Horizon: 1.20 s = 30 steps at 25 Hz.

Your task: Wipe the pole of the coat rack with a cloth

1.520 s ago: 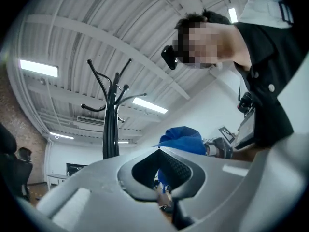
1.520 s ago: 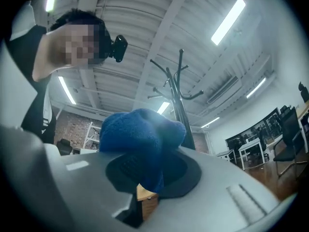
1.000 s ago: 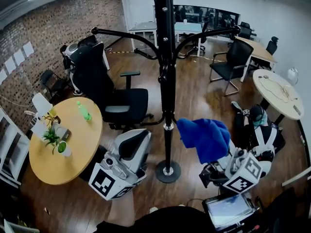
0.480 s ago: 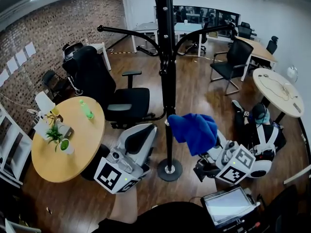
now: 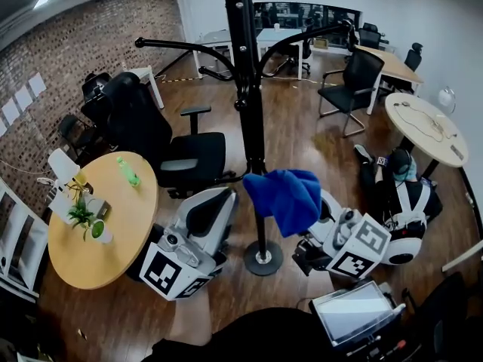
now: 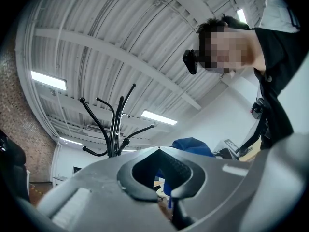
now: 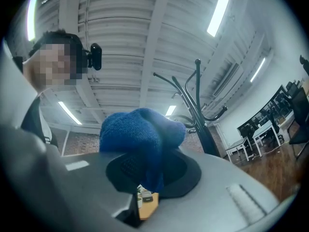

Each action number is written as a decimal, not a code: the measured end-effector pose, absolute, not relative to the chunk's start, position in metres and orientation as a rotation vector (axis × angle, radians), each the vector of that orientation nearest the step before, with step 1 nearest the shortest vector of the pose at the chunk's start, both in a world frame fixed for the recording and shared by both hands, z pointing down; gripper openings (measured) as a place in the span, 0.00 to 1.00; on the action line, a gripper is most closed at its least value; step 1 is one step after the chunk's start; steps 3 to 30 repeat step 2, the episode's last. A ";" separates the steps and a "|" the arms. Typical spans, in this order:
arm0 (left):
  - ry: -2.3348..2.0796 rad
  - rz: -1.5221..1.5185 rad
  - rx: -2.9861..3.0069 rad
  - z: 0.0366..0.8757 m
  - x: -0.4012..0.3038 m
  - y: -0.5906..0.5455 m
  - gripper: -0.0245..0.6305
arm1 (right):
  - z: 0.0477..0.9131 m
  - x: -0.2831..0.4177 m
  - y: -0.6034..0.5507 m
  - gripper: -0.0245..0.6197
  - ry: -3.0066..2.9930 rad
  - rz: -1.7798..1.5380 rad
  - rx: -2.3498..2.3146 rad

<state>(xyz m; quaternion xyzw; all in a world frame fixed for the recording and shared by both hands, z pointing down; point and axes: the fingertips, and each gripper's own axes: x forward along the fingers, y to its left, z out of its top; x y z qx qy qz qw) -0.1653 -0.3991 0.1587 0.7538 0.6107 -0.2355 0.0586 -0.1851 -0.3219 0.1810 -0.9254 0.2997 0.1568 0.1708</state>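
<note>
A blue cloth (image 5: pixel 281 196) bunches up out of the right gripper (image 5: pixel 321 221), whose 2 jaws are clamped narrow on its lower folds. The cloth hangs at the mid-height of the coat rack's black pole (image 5: pixel 253 127). The pole stands just left of the cloth and runs straight up from its round base (image 5: pixel 263 257) on the wood floor, so any wiping stroke would likely travel up and down. The right gripper, carrying the cloth, is the one placed to do it. The left gripper (image 5: pixel 215 210) waits low on the pole's left side, its jaw tips together on nothing. The cloth's left edge overlaps the pole in the head view, and actual contact cannot be judged. The pole's top is cut off by the frame, and the right jaw tips are buried in fabric.
</note>
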 end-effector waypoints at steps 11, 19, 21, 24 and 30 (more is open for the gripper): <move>1.851 -0.708 2.283 0.159 -0.165 -0.398 0.04 | 0.181 -0.185 -0.320 0.11 0.873 0.464 -2.652; 1.851 -0.708 2.283 0.159 -0.165 -0.398 0.04 | 0.181 -0.185 -0.320 0.11 0.873 0.464 -2.652; 1.851 -0.708 2.283 0.159 -0.165 -0.398 0.04 | 0.181 -0.185 -0.320 0.11 0.873 0.464 -2.652; 1.851 -0.708 2.283 0.159 -0.165 -0.398 0.04 | 0.181 -0.185 -0.320 0.11 0.873 0.464 -2.652; 1.851 -0.708 2.283 0.159 -0.165 -0.398 0.04 | 0.181 -0.185 -0.320 0.11 0.873 0.464 -2.652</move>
